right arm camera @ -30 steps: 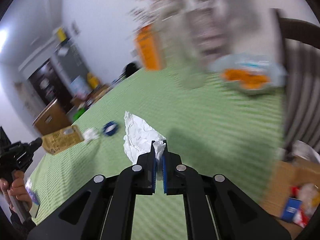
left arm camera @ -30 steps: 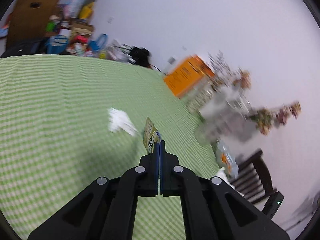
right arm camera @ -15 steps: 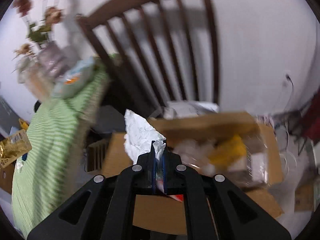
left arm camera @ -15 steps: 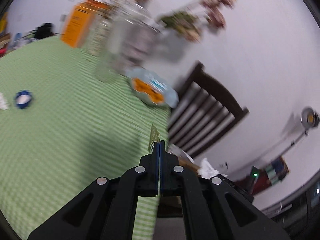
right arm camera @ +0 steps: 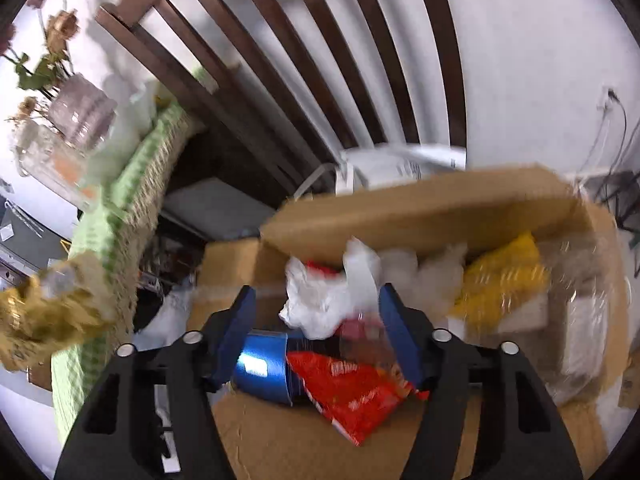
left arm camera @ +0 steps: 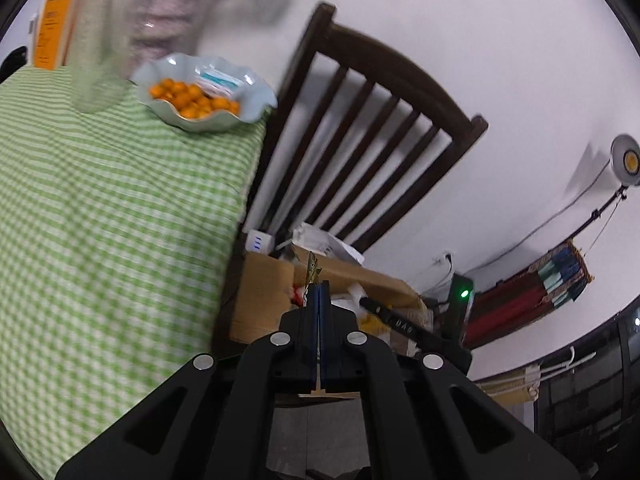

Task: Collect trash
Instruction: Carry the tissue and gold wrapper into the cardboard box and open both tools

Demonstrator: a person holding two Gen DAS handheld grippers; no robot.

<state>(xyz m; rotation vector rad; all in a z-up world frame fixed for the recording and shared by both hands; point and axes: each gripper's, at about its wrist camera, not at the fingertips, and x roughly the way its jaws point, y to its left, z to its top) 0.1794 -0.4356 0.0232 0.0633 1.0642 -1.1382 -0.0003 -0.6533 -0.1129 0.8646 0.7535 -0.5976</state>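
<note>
Surface (left arm camera: 100, 200) is covered with a green-and-white checked cloth and lies left of the left tongs (left arm camera: 319, 292). One scalloped pale bowl (left arm camera: 256, 100) of small orange fruit is seen at its far corner, with one clear glass vase (left arm camera: 102, 40) and one orange box (left arm camera: 54, 28) behind it. One dark slatted wooden chair (left arm camera: 360, 140) stands against a white wall, ahead of the left tongs. One lamp (left arm camera: 626, 160) on a stand is seen far right.

Left tongs are closed on one thin gold-green wrapper (left arm camera: 311, 270), held edge-on just above the tips. One cardboard box (left arm camera: 260, 296) sits directly beyond it, below the chair.

Right tongs (right arm camera: 318, 312) are spread wide, nothing gripped. They are positioned over the same cardboard box (right arm camera: 420, 200). One crumpled white tissue (right arm camera: 320, 300) is seen between the fingers, blurred; contact with the pads cannot be told. Below it in the box: one red snack bag (right arm camera: 352, 392), one blue can (right arm camera: 264, 368). Right of the tongs: one yellow bag (right arm camera: 504, 276), clear plastic (right arm camera: 580, 292). The gold wrapper (right arm camera: 44, 320) is seen blurred far left of the right tongs.
</note>
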